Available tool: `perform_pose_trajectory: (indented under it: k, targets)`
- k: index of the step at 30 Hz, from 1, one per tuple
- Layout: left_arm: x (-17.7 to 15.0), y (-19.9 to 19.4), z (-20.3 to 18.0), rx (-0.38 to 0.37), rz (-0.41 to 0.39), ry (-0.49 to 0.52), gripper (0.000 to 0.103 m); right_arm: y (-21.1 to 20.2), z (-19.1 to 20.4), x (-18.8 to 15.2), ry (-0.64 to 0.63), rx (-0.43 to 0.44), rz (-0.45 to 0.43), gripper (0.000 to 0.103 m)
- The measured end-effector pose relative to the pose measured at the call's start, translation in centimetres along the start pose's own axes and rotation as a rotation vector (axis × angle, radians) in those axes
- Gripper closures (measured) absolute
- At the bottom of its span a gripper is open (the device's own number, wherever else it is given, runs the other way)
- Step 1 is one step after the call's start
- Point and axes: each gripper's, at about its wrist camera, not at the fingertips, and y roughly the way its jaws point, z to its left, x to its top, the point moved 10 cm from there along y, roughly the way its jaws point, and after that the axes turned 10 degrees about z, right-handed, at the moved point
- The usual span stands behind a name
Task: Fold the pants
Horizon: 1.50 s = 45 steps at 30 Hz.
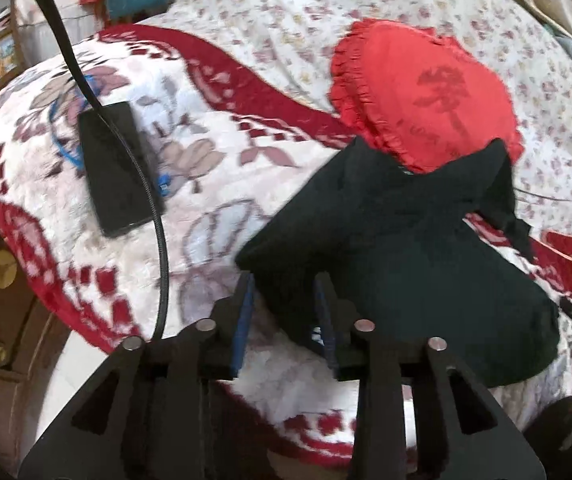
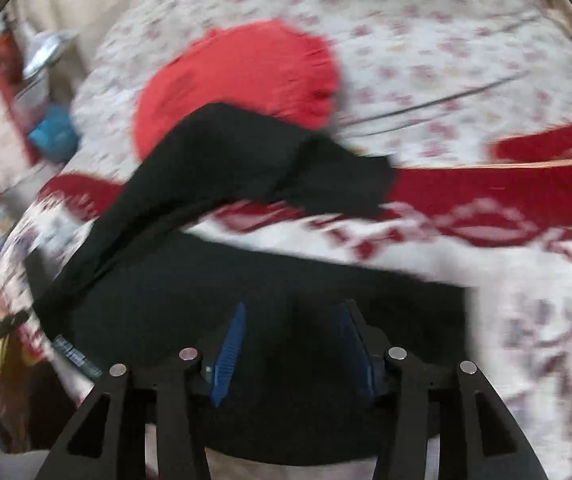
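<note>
Bedding fills both views: a plush red-and-white floral blanket (image 1: 214, 152) is lying over a small-flowered sheet (image 1: 286, 20) on the bed. On it the black pants (image 1: 398, 248) are sitting in a bunched, partly folded heap near the bed's front edge, one narrow end reaching up and resting against a red frilled pillow (image 1: 426, 92).

The left claw (image 1: 286, 308) is standing with its blue-padded jaws apart, straddling the near corner of the pants; cloth is lying between the fingers, but nothing shows them pressing on it. The right claw (image 2: 292, 344) is also spread wide, hovering over the broad dark mass of the pants (image 2: 246, 300); that view is heavily blurred, so whether the fingers are touching fabric cannot be told.

Further left, a black phone (image 1: 116, 168) is lying flat on the blanket, with a black cable (image 1: 154, 216) draping across it and down past the bed edge.

Judging from this, the fold is only part done. The risks: closing on several bunched layers at once and dragging the whole heap askew, pinching the plush blanket along with the cloth, or the far end snagging on the pillow as the pants are being pulled.
</note>
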Motion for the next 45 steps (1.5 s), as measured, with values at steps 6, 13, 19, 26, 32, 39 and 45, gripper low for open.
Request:
perform_pose_trajectory:
  k: [6,13,19,26,32,39,45]
  targets:
    - [-0.4,3.6,-2.4,-0.011,0.058,0.053,0.072,6.1,3.9,-2.3,-0.105,-0.020,0.162,0.056]
    - [0.0,5.2,-3.1,-0.070,0.125,0.120,0.072,4.4,6.0,1.1,-0.150,0.011,0.120,0.053]
    - [5.8,3.4,-3.4,-0.125,0.079,0.135,0.035,4.5,9.0,4.9,-0.182,0.084,0.077,0.050]
    - [12.2,9.0,-5.0,-0.117,0.156,0.181,0.035,7.2,10.0,3.9,-0.178,0.109,0.131,0.050]
    - [16.0,14.5,-7.2,-0.080,0.236,0.280,0.035,7.7,7.7,4.4,-0.135,0.087,0.132,0.049]
    - [16.2,18.9,-10.1,-0.106,0.341,0.408,0.036,8.5,6.6,5.1,-0.103,0.101,0.137,0.049]
    - [16.9,16.9,-10.6,-0.094,0.236,0.436,0.079,8.4,6.4,5.2,-0.094,0.093,0.141,0.049]
